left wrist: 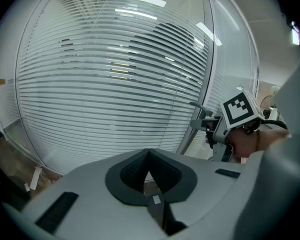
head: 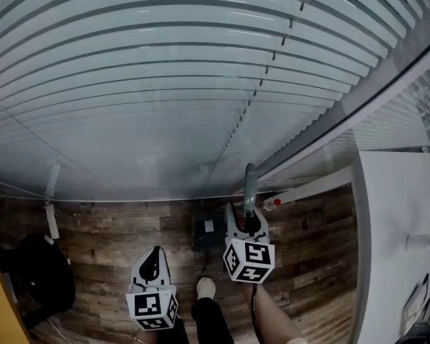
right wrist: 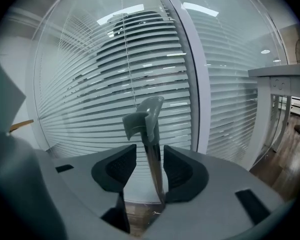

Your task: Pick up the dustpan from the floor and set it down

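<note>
The dustpan's dark pan (head: 204,235) rests on the wood floor by the glass wall, and its long grey handle (head: 250,185) stands up from it. My right gripper (head: 246,219) sits at that handle. In the right gripper view the handle (right wrist: 146,121) stands upright between the jaws of the right gripper (right wrist: 149,154); they are open, with a gap on the left side. My left gripper (head: 152,264) hangs lower left of the pan, shut and empty. The left gripper view shows its pads (left wrist: 140,166) meeting at the tip, with the right gripper (left wrist: 225,129) off to the right.
Slatted blinds (head: 165,84) behind glass fill the far side. A white counter (head: 394,228) stands at the right. A black bag (head: 36,271) lies at the left. A white rod with a red tip (head: 272,203) lies near the wall. The person's shoe (head: 206,287) is between the grippers.
</note>
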A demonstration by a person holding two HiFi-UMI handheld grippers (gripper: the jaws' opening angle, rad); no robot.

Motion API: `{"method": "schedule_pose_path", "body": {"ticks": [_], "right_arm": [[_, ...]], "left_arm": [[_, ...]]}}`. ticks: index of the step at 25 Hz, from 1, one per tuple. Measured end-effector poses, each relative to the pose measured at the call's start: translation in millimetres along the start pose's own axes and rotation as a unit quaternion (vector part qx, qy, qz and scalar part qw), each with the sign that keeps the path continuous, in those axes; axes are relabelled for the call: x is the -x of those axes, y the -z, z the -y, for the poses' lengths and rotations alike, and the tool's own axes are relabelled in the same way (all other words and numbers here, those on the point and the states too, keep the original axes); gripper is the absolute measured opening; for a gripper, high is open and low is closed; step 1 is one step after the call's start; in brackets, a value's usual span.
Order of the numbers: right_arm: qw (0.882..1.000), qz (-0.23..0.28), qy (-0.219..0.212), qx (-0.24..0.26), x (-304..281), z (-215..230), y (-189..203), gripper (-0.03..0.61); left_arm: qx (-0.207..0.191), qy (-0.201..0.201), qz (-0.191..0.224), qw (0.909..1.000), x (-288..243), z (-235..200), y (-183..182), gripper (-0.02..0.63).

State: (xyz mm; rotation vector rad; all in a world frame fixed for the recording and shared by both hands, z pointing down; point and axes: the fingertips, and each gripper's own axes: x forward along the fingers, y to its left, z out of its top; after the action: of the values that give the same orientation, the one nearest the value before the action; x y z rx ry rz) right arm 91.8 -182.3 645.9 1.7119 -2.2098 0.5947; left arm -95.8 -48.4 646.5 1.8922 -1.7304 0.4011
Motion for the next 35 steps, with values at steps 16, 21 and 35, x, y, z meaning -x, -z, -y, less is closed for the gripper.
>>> {"method": "schedule_pose_path", "body": {"ticks": [16,21,35], "right_arm": [[1.000,-0.003,0.009,0.009,-14,8,6,0.107],[1.000,-0.013,0.008,0.016,-12,1,7,0.105],[1.000,-0.014,0.009,0.004,22,-8,-3,0.103]], "left_arm": [[0.004,-0.019,0.000,0.9998,0,-9,6,0.005],[0.002,-0.016,0.002,0.9999,3,-8,-2,0.005],[-0.018,-0.003,0.027,0.9995,15,-2,-36,0.005]]}}
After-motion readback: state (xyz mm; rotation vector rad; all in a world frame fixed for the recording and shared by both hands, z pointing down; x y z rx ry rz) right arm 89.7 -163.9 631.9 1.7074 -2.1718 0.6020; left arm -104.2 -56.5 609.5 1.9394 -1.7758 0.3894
